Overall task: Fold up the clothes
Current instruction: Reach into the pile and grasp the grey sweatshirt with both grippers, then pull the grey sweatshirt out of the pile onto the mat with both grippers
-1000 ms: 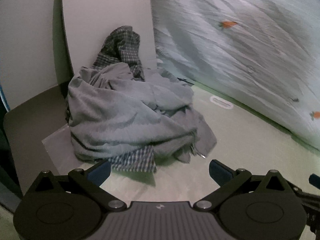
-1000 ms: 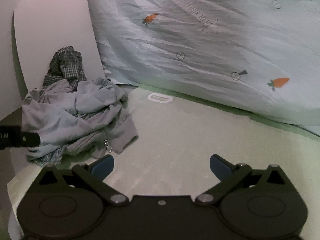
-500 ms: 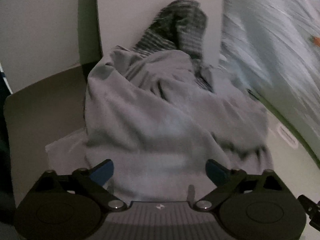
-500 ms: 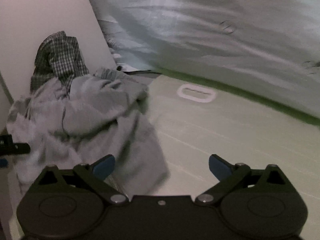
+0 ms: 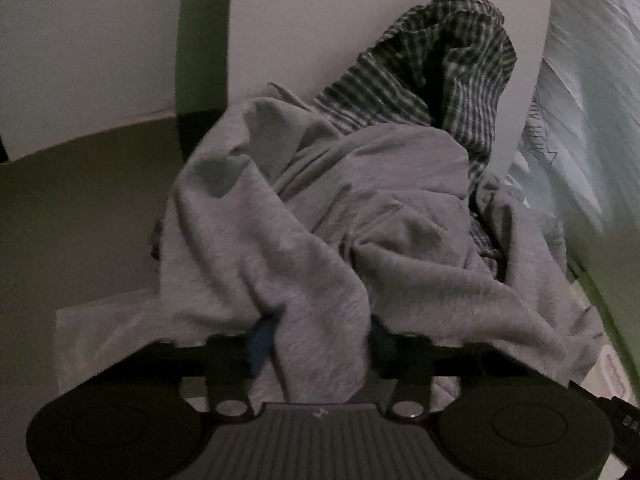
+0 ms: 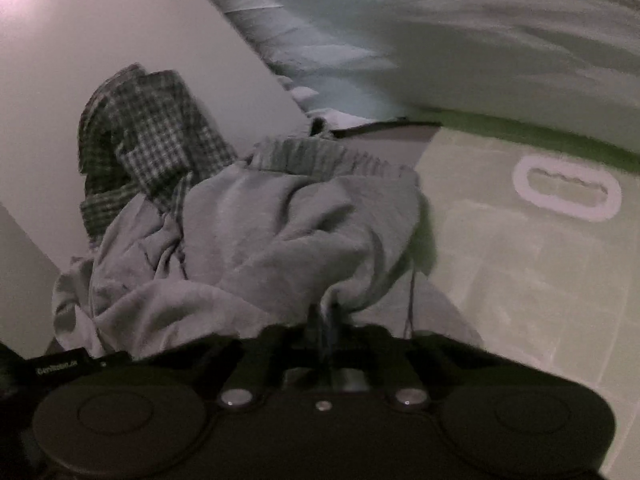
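A crumpled grey garment [image 5: 320, 240] lies in a heap, with a dark checked garment [image 5: 448, 68] behind it leaning on a white panel. My left gripper [image 5: 320, 340] is closed on a thick fold of the grey garment at its near edge. In the right wrist view the same grey garment [image 6: 260, 248] and checked garment [image 6: 144, 140] show. My right gripper [image 6: 324, 320] is shut tight on a bunched edge of the grey cloth, a drawstring [image 6: 410, 292] hanging beside it.
A pale green mat [image 6: 520, 280] with a white oval handle cutout [image 6: 568, 190] lies to the right. White panels [image 5: 300, 20] stand behind the heap. A light blue sheet [image 6: 440, 20] hangs at the back. A clear plastic sheet [image 5: 100, 328] lies under the heap.
Both grippers moved forward into the grey garment and closed on it; they were open and short of the heap before.
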The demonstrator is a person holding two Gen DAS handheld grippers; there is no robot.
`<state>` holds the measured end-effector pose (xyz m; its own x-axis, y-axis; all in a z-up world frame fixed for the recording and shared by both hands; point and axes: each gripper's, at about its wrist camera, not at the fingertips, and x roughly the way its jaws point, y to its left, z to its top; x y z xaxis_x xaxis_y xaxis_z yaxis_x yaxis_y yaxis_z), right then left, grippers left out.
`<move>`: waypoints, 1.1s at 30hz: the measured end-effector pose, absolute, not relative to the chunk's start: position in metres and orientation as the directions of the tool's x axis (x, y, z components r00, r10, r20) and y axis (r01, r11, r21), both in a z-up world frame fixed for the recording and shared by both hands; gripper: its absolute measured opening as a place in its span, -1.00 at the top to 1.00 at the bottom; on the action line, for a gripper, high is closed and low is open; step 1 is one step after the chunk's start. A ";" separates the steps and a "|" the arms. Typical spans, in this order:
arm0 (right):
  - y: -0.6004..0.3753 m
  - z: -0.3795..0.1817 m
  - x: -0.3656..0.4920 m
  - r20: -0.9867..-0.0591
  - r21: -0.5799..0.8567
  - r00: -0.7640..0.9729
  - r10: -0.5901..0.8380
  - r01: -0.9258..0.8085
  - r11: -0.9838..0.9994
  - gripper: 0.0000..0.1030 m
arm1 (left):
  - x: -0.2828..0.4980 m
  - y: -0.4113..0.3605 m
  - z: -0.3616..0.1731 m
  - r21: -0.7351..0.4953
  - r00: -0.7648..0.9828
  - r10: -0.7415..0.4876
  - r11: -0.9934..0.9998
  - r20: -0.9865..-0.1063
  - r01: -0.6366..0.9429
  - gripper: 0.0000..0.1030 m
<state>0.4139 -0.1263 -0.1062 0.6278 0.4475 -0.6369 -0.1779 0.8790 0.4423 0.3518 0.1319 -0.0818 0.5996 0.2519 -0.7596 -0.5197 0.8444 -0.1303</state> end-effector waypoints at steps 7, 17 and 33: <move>-0.182 -0.071 0.361 -0.548 0.340 0.774 0.317 -0.141 0.930 0.97 | 0.316 0.116 -0.055 -0.127 0.658 0.235 0.883 -0.715 -0.453 0.89; -0.346 -0.041 0.191 -0.485 0.267 0.867 -0.112 0.269 0.925 0.98 | 0.221 0.032 -0.026 -0.165 0.720 0.030 0.966 -0.693 -0.200 0.90; -0.571 -0.051 -0.185 -0.568 0.034 0.457 -0.685 0.844 0.535 0.98 | 0.028 -0.214 -0.064 -0.263 0.436 -0.431 0.881 -0.790 0.394 0.80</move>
